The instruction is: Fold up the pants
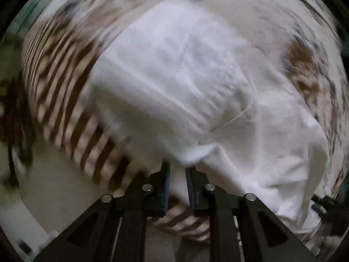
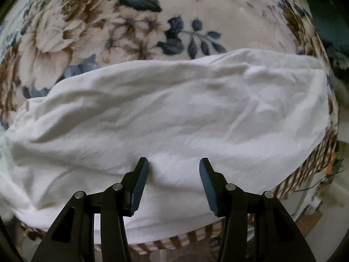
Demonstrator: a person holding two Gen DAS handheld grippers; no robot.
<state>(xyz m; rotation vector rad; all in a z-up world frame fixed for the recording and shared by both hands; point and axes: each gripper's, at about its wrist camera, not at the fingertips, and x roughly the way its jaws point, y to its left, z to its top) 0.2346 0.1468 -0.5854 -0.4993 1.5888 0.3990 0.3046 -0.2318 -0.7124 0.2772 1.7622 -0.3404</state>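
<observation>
Two tongs hang over white pants spread on a floral blanket, long axis crosswise. Left tongs are clenched on a fabric edge; right tongs stand released above the cloth, nearer the leg.

I see the pants lying across the blanket, with my right gripper above their near edge.
</observation>
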